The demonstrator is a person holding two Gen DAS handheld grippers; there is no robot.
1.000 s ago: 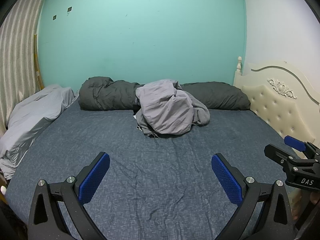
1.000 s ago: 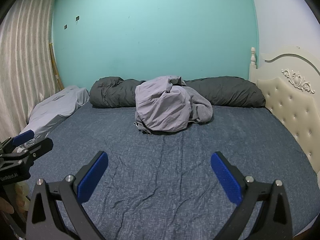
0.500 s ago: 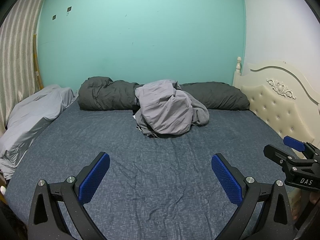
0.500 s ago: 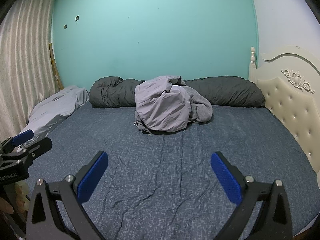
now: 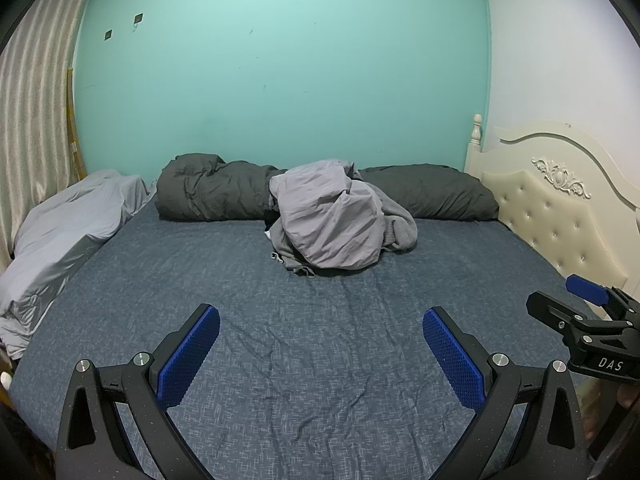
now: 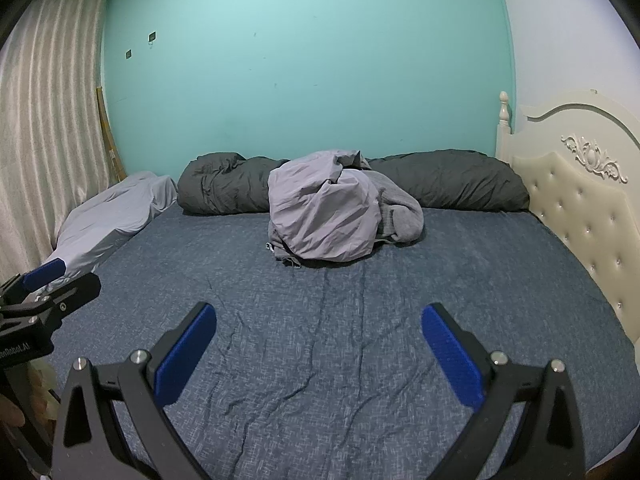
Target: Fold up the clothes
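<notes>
Bed (image 5: 320,360) — blue-grey sheet, creased; teal wall (image 5: 280,60) behind, cream headboard (image 5: 560,220) at its right. Crumpled grey clothes (image 5: 332,224) — perhaps several pieces — at bed's far middle, against dark duvet roll (image 5: 208,188). Left gripper (image 5: 320,354) and right gripper (image 6: 318,354): both spread wide, empty, over bed's near edge.

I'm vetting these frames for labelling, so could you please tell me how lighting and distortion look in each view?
Left wrist view: dim, bluish light; fisheye bows the headboard; dark vignette in the corners; heap of grey clothes is sharp. Right wrist view: same dimness, curtain curved by the lens, soft glare high on the teal wall.
</notes>
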